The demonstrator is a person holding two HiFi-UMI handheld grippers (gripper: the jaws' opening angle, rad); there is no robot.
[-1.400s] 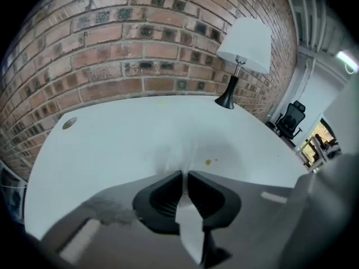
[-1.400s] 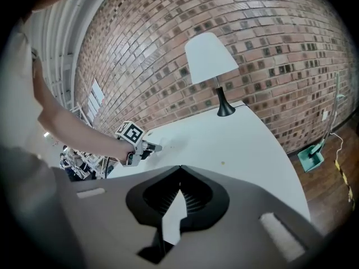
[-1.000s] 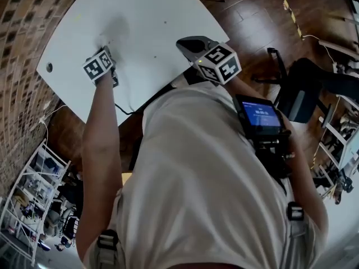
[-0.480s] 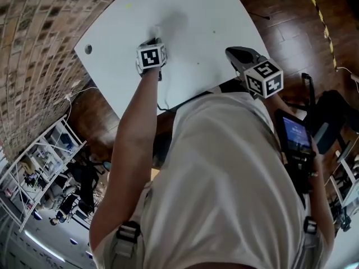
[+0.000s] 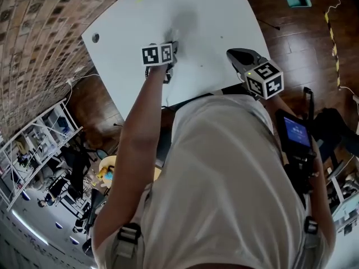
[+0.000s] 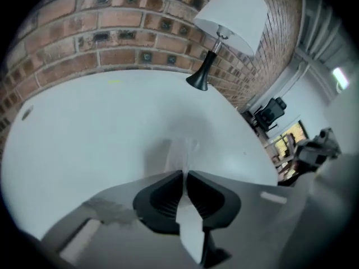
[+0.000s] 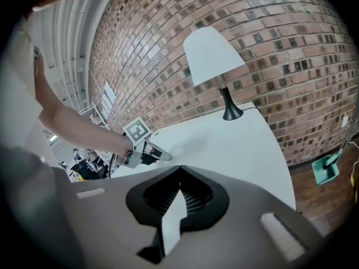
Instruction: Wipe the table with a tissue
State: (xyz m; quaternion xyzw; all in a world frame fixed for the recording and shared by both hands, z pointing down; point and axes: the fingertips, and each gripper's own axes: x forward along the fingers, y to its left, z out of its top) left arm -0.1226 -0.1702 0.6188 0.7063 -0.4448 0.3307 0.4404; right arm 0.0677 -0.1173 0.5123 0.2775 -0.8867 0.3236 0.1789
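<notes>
I was in what looked like an office or lab workspace. A bare brick wall [image 7: 269, 49] ran behind the white table [image 5: 213, 15], where a lamp [image 6: 227, 21] with a white shade stood. Around it lay a wooden floor [image 5: 291, 43]. Beyond were an office chair [image 6: 270, 110], metal shelving racks [image 5: 47, 130] and a strip light [image 6: 339, 77].

The table [image 6: 67, 144] gives open room; a lamp [image 6: 227, 24] blocks its far edge by the brick wall [image 6: 84, 32].
</notes>
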